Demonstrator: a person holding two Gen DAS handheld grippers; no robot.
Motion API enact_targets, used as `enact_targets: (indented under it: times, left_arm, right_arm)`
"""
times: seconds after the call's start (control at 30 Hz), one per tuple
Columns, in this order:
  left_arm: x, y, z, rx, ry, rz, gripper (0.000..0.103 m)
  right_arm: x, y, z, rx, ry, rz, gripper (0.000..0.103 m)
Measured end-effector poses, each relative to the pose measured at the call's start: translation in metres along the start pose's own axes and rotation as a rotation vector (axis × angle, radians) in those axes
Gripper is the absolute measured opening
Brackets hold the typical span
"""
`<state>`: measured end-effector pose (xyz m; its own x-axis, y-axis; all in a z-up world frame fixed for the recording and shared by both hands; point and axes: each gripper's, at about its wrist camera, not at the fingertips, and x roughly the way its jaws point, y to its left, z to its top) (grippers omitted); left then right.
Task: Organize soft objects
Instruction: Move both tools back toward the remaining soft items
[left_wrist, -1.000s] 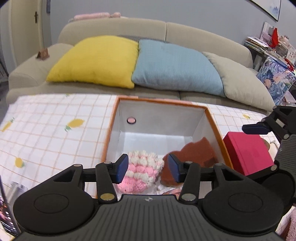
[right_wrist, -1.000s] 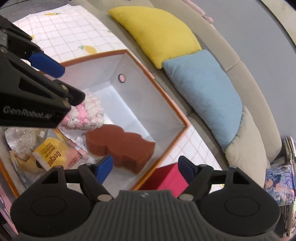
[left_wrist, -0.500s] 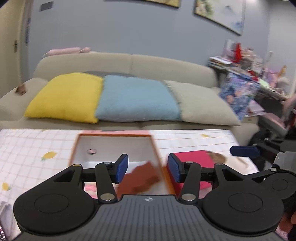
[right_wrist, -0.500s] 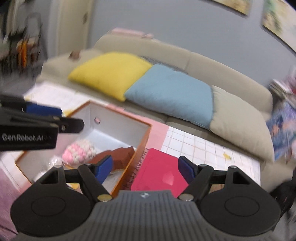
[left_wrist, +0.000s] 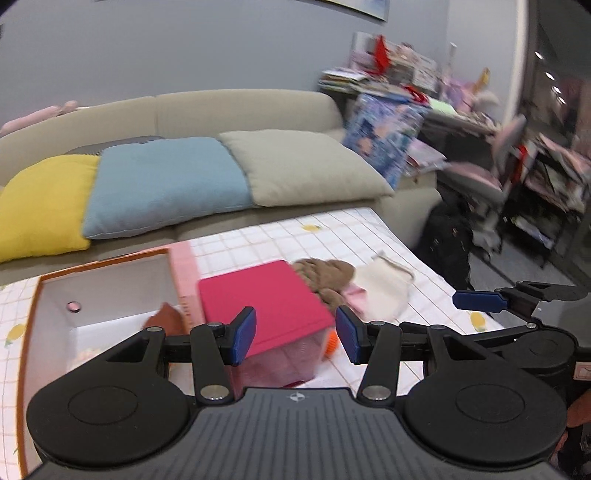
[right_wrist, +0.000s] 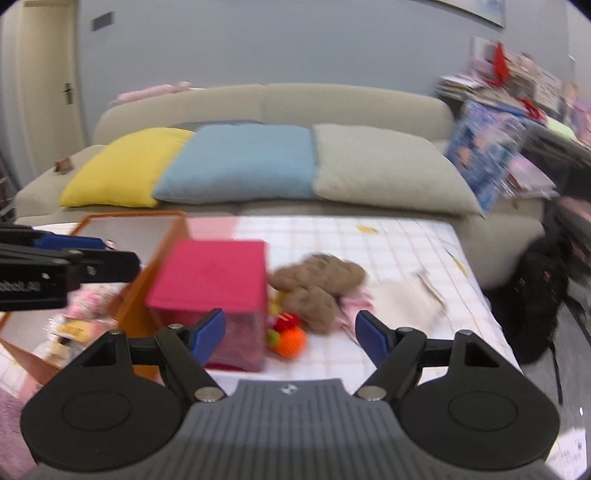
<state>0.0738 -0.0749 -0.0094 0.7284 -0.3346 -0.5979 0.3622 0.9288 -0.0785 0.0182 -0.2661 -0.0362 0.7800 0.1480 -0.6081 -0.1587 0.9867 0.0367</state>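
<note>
Grippers both empty: left gripper (left_wrist: 295, 334) has blue pads part spread with nothing between, right gripper (right_wrist: 290, 332) spread wider, also nothing pinched; likely free so either can grab next soft item

Just past the left jaws at 12 o'clock, the magenta fabric-topped cube box (left_wrist: 264, 299), flat lid, see-through pinkish sides, boxy and rigid-looking. At 10 o'clock the open orange-rimmed white storage box (left_wrist: 107, 291), smooth card walls, probably the drop spot: a brown foam-like slab (left_wrist: 164, 315) already leans inside

From the right gripper, 12 o'clock: small orange knitted ball toy (right_wrist: 291, 341) touching the cube's side, red and yellow bits beside it. Behind it the brown fuzzy plush toy (right_wrist: 317, 286), lumpy, shaggy pile, lying on the yellow-fruit checked tablecloth (right_wrist: 391, 240). At 1 o'clock a cream drawstring cloth pouch (right_wrist: 406, 299), limp and flat, a pink cloth scrap between it and plush

These loose items still outside the box, so sorting looks unfinished; blur hides finer detail

Beyond: beige sofa (right_wrist: 295, 99) with yellow, blue, grey cushions
</note>
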Motion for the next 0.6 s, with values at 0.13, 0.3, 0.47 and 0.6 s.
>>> enact_targets:
  times: [0.13, 0.3, 0.47, 0.6]
  left_arm:
    - [0.011, -0.02, 0.0, 0.059, 0.035, -0.021, 0.057]
    - [0.034, -0.045, 0.003, 0.176, 0.093, -0.049, 0.057]
    - [0.063, -0.071, 0.005, 0.394, 0.163, -0.081, 0.057]
    - [0.096, -0.085, 0.007, 0.55, 0.251, -0.106, 0.057]
  right_arm:
    - [0.007, -0.025, -0.015, 0.044, 0.021, -0.036, 0.076]
    - [0.028, -0.052, -0.025, 0.103, 0.043, -0.06, 0.075]
    - [0.053, -0.077, -0.034, 0.197, 0.082, -0.056, 0.07]
    - [0.071, -0.094, -0.045, 0.308, 0.149, -0.031, 0.066]
